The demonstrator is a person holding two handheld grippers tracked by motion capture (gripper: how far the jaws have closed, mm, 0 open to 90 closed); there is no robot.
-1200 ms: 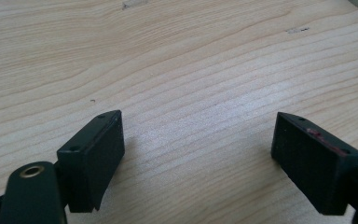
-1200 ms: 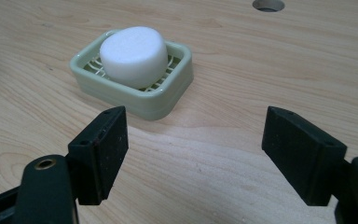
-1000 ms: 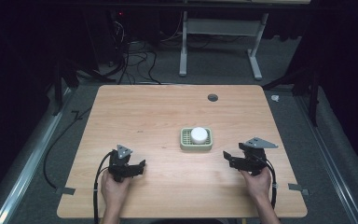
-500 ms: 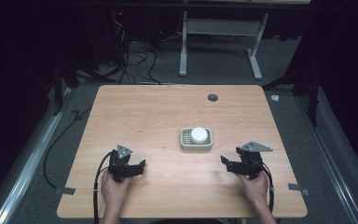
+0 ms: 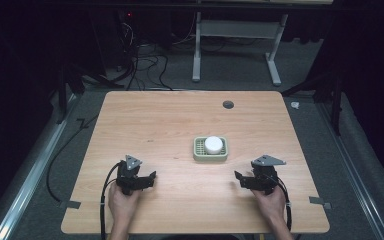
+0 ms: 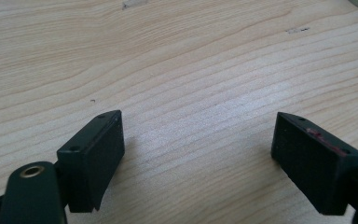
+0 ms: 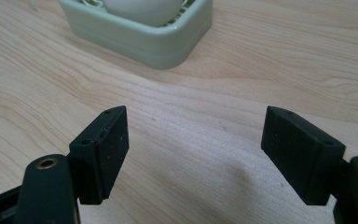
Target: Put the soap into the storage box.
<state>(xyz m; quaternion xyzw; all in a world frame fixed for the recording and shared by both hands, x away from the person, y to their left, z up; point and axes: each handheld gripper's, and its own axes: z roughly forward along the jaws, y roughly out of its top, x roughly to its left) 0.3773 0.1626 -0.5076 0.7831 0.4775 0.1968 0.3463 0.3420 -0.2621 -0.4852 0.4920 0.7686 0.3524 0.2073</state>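
Note:
A pale green slotted dish (image 5: pixel 197 151) sits right of the table's middle, and a white rounded bar (image 5: pixel 213 144) lies in it. In the right gripper view the dish (image 7: pixel 140 35) and the white bar (image 7: pixel 147 8) stand close ahead, at the upper left. My right gripper (image 5: pixel 238 178) rests near the front right of the table, open, nothing between its jaws (image 7: pixel 196 149). Near the front left my left gripper (image 5: pixel 151 178) is open too, over bare wood (image 6: pixel 198 149). A hand holds each gripper from the front edge.
The wooden table (image 5: pixel 150 120) has a dark round grommet (image 5: pixel 228 104) near its far edge. Tape tabs stick out at the front corners (image 5: pixel 69 204). Cables (image 5: pixel 145 65) and a white desk frame (image 5: pixel 235 35) stand on the floor beyond the table.
My right gripper has drawn slightly back toward the front edge and a little left. The left gripper and the dish have stayed put.

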